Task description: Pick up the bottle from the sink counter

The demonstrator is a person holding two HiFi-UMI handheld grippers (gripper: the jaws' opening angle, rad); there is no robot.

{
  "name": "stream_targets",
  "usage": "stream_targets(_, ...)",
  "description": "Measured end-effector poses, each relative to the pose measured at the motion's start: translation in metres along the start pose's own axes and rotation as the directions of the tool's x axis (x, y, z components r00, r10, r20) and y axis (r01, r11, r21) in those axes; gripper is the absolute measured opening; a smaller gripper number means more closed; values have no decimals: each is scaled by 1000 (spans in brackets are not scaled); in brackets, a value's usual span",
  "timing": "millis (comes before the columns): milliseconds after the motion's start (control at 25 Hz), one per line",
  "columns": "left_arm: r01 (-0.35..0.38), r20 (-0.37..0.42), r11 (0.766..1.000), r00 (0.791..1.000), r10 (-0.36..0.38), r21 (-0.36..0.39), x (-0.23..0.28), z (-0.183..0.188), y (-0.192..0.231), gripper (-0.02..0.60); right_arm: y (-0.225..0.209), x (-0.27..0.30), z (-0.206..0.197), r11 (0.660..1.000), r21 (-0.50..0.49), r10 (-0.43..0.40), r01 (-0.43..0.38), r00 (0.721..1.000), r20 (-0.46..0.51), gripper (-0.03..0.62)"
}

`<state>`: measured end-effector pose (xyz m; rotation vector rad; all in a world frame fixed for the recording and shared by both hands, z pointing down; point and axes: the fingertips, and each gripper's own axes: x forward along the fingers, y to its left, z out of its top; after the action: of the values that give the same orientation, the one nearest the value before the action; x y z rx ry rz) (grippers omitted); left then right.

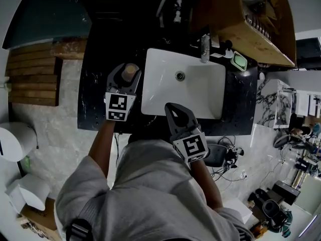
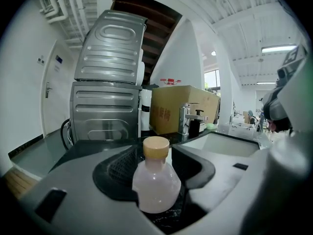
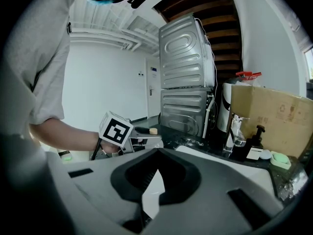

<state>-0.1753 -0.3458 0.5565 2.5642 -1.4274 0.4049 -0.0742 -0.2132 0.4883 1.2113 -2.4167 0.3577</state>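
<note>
Spanning the middle of the head view, a dark speckled counter (image 1: pixel 95 99) holds a white rectangular sink (image 1: pixel 200 92) with a round drain (image 1: pixel 180 76). At the counter's far end, the left gripper view shows two grey machines stacked one on the other (image 2: pixel 107 82). A brown cardboard box (image 1: pixel 251 39) stands behind the sink.

The left gripper (image 1: pixel 128 69) reaches over the counter just left of the sink. Its jaws stand wide apart, one on each side of the bottle (image 2: pixel 155 182), and the pads do not press on it. The bottle is small, with a pale pinkish body and a tan cap. It stands upright on the dark counter, between those jaws.

The right gripper (image 1: pixel 173 108) hangs over the near edge of the sink. Its jaws are together at the tips with nothing between them.

A chrome faucet (image 1: pixel 205 48) rises at the sink's back edge, with a green soap dish (image 1: pixel 240 61) just to its right.
</note>
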Motion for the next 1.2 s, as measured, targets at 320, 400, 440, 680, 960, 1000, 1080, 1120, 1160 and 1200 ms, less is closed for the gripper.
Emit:
stream_targets(320,7,-26,1000,1000,-7,23,8,-4,-2,201,3,-1,0,1000,-10,9,-9,1000,-3,9)
stream_targets(400,6,-26,1000,1000,-5,18,9,-3,-1,201,4,0,0,1000,-8,13,-13,1000,-3,9)
stream_targets(440,6,-26,1000,1000,-5,16,10,-2,-1,201,4,0,0,1000,-7,14,-14,1000,-3,9)
stream_targets(680,1,-38,1000,999,0,30,15,-3,0,201,2,0,1,1000,-3,7,-7,1000,4,9)
stream_targets(960,-10,-57,999,998,12,46,16,-3,-1,201,1,-1,0,1000,10,-2,1,1000,14,9)
stream_targets(1000,-13,-61,999,998,16,50,16,-4,-1,201,1,-1,0,1000,12,-2,2,1000,16,9)
stream_targets(1080,-20,-66,998,998,24,61,16,-4,-1,201,0,-2,1,1000,15,-5,5,1000,19,9)
stream_targets(1120,-22,-67,998,997,26,66,16,-4,-1,201,0,-2,1,1000,15,-7,7,1000,20,9)
stream_targets(1160,-22,-67,997,997,27,72,16,-3,-1,201,0,-2,1,1000,15,-9,9,1000,22,9)
stream_targets(1200,-22,-67,997,997,27,76,16,-3,-1,199,-1,-2,1,1000,14,-11,10,1000,22,9)
